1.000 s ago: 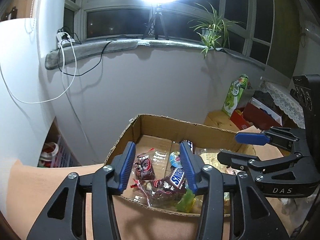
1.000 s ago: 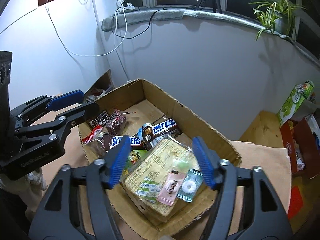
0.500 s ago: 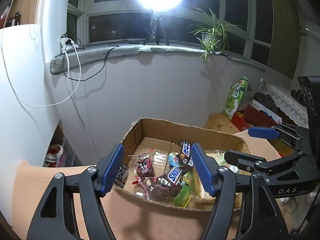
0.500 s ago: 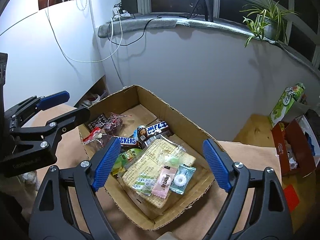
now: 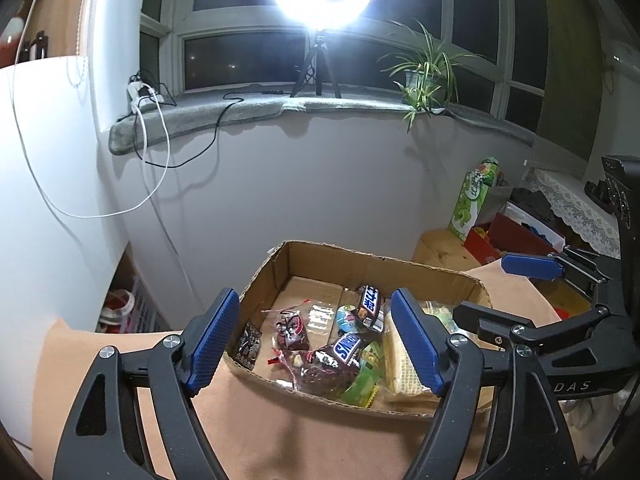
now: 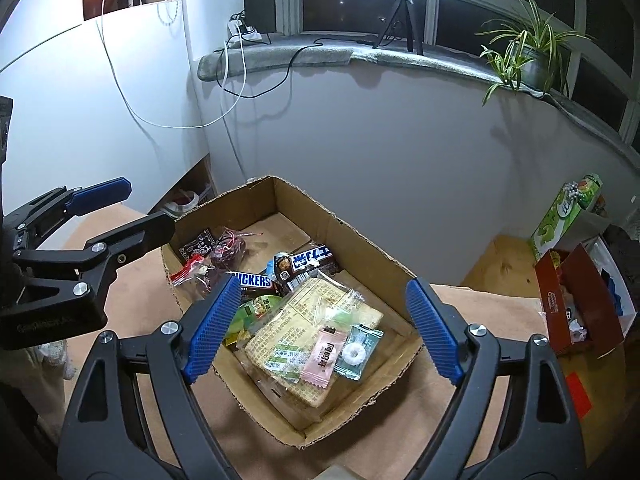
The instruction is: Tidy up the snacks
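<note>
An open cardboard box point(image 5: 376, 264) point(image 6: 368, 248) sits on a tan surface and holds several snacks: Snickers bars point(image 5: 347, 350) point(image 6: 252, 281), a large cracker pack point(image 6: 316, 332), a pink sachet point(image 6: 323, 356), a teal mint point(image 6: 358, 352), a green packet point(image 5: 362, 384) and red-tied candy bags point(image 5: 292, 330). My left gripper point(image 5: 314, 342) is open and empty, held above the box's near-left edge. My right gripper point(image 6: 320, 326) is open and empty above the cracker pack. Each gripper shows in the other's view.
A white wall and a grey windowsill point(image 5: 240, 114) with cables, a lamp tripod point(image 5: 316, 64) and a potted plant point(image 6: 528, 56) lie behind the box. A green carton point(image 6: 564, 212) and a red box point(image 6: 576, 300) stand at the right.
Both grippers have opened wider and drawn back and up from the box. The box looks smaller and lower in both views. Nothing was picked up.
</note>
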`<state>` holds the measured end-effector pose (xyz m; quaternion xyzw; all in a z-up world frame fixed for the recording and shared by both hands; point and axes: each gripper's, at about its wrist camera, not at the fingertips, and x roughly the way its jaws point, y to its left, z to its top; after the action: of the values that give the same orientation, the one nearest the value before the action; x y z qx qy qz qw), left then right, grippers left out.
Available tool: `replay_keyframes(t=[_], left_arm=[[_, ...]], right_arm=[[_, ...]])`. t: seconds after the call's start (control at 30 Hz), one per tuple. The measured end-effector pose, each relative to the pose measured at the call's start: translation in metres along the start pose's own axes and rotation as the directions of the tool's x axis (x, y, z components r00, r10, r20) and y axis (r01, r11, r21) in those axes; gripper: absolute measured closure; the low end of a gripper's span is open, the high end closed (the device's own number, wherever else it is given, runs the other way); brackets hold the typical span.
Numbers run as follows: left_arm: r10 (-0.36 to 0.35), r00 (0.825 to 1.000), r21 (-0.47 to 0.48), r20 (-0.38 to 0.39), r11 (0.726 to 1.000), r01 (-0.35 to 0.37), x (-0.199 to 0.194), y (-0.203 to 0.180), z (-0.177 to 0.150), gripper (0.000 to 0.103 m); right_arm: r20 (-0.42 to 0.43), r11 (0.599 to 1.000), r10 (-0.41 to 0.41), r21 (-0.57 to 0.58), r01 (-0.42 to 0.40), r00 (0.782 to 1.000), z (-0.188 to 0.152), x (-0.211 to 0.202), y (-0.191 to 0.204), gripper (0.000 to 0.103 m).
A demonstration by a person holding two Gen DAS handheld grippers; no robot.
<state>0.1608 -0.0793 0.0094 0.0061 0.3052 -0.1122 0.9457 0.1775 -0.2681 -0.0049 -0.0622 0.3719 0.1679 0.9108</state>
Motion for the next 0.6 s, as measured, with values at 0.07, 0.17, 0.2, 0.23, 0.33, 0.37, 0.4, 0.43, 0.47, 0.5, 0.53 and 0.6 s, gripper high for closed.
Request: replay_keyframes(t=[0.07,0.17,0.2,0.23,0.33,0.37,0.4,0.43,0.47,0.5,0.53,0.6], left_arm=[[0.003,1.000,0.005,0.000,1.000,-0.003,-0.001,-0.002,0.000,0.025],[0.008,1.000,0.010,-0.003,1.000,-0.008,-0.003,-0.005,0.000,0.025],[0.011,1.000,0.012,-0.002,1.000,-0.011,-0.003,-0.006,-0.001,0.025],[0.014,1.000,0.014,-0.002,1.000,-0.014,-0.004,-0.006,-0.001,0.025],[0.018,1.000,0.015,0.000,1.000,-0.018,-0.008,-0.009,-0.002,0.025],[0.020,1.000,0.015,-0.001,1.000,-0.020,-0.008,-0.009,-0.002,0.025],[0.023,1.000,0.015,-0.002,1.000,-0.023,-0.009,-0.009,-0.003,0.025],[0.024,1.000,0.013,-0.002,1.000,-0.024,-0.011,-0.009,-0.004,0.025],[0.025,1.000,0.013,-0.001,1.000,-0.025,-0.014,-0.009,-0.006,0.025],[0.027,1.000,0.010,0.001,1.000,-0.027,-0.017,-0.008,-0.007,0.025],[0.028,1.000,0.007,0.003,1.000,-0.028,-0.020,-0.008,-0.009,0.025],[0.029,1.000,-0.001,0.006,1.000,-0.029,-0.027,-0.007,-0.013,0.025]], right_arm=[[0.001,1.000,-0.002,0.000,0.002,1.000,-0.001,-0.002,-0.001,0.016],[0.003,1.000,-0.001,0.004,0.001,1.000,-0.001,-0.004,-0.002,0.016],[0.004,1.000,-0.001,0.006,0.001,1.000,-0.002,-0.005,-0.002,0.016],[0.005,1.000,-0.003,0.007,0.003,1.000,-0.002,-0.006,-0.002,0.016],[0.009,1.000,-0.001,0.009,0.001,1.000,-0.004,-0.009,-0.002,0.016],[0.012,1.000,-0.003,0.008,0.003,1.000,-0.005,-0.011,-0.002,0.016],[0.014,1.000,-0.005,0.007,0.005,1.000,-0.007,-0.012,-0.001,0.016],[0.016,1.000,-0.007,0.007,0.007,1.000,-0.008,-0.014,0.000,0.016],[0.017,1.000,-0.007,0.006,0.007,1.000,-0.010,-0.015,0.001,0.016],[0.019,1.000,-0.007,0.006,0.007,1.000,-0.012,-0.017,0.002,0.016],[0.021,1.000,-0.009,0.004,0.009,1.000,-0.014,-0.018,0.004,0.016],[0.026,1.000,-0.012,0.000,0.012,1.000,-0.016,-0.021,0.006,0.016]])
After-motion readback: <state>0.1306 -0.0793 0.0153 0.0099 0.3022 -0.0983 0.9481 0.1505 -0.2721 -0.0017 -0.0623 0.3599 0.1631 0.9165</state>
